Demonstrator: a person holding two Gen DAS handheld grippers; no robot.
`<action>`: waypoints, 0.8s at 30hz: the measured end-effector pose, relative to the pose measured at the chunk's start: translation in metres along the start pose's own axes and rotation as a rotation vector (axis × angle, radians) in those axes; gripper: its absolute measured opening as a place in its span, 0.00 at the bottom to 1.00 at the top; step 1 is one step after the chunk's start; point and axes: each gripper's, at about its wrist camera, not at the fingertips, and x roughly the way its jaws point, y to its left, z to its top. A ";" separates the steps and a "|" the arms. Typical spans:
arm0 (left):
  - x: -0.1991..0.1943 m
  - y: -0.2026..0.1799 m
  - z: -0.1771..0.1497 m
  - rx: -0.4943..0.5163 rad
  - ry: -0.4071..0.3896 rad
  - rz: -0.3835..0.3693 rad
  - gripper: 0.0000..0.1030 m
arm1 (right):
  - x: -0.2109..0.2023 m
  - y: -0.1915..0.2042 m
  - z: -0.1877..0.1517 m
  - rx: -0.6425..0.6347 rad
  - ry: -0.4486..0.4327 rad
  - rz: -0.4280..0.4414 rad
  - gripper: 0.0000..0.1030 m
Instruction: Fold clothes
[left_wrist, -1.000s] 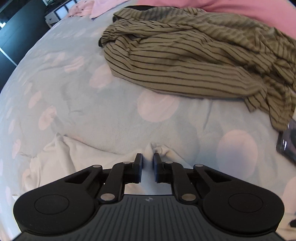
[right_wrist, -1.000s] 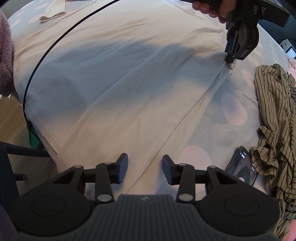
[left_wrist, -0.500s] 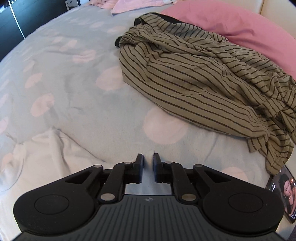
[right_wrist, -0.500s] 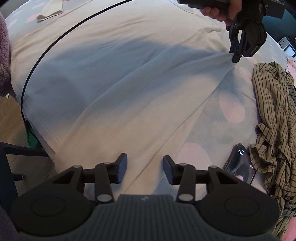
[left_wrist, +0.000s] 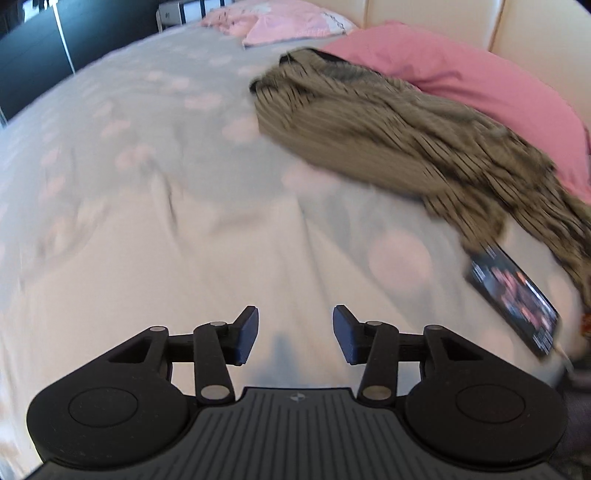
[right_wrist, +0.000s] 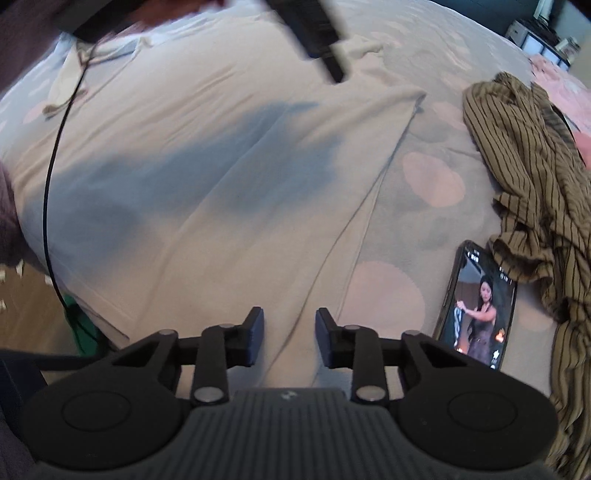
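a bed (left_wrist: 155, 122) covered in a grey sheet with pale pink dots fills both views. a white shirt (right_wrist: 207, 177) lies spread flat across it, lightly creased, one edge running diagonally toward the lower middle of the right wrist view and its corner reaching out toward the striped top.

the left gripper (left_wrist: 294, 334) hangs over the white shirt (left_wrist: 184, 266), pointing steeply down. its jaws have just been opening and now stand well apart with nothing between them; only cloth shows below the gap. this view is blurred.

the right gripper (right_wrist: 289, 338) points down at the near edge of the shirt. its jaws have just been closing and stand at a narrower gap. a fold of the shirt's edge runs under that gap, but the pads are not pressing on it.

a striped top (right_wrist: 535, 177), olive with dark lines, lies crumpled on the bed to the right of the shirt, apart from it. a phone (right_wrist: 476, 306) with a lit screen lies flat on the sheet between shirt and top, just beside the top's lower edge. in the left view the phone (left_wrist: 513, 299) sits at the right, beneath the striped top (left_wrist: 399, 140).

a pink pillow (left_wrist: 480, 85) rests behind the top. a thin black cable (right_wrist: 51, 184) curves down the shirt's left side. a blurred dark bar crosses the top of the right view; i cannot tell what it is.
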 end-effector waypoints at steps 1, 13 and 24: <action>-0.005 -0.002 -0.015 -0.019 0.010 -0.012 0.38 | -0.001 -0.003 -0.001 0.030 -0.010 0.013 0.28; -0.033 -0.050 -0.138 -0.140 0.038 -0.041 0.37 | 0.009 -0.022 0.008 0.246 -0.077 0.051 0.20; -0.033 -0.064 -0.153 -0.102 0.046 -0.063 0.36 | 0.006 -0.026 0.024 0.304 -0.022 -0.013 0.04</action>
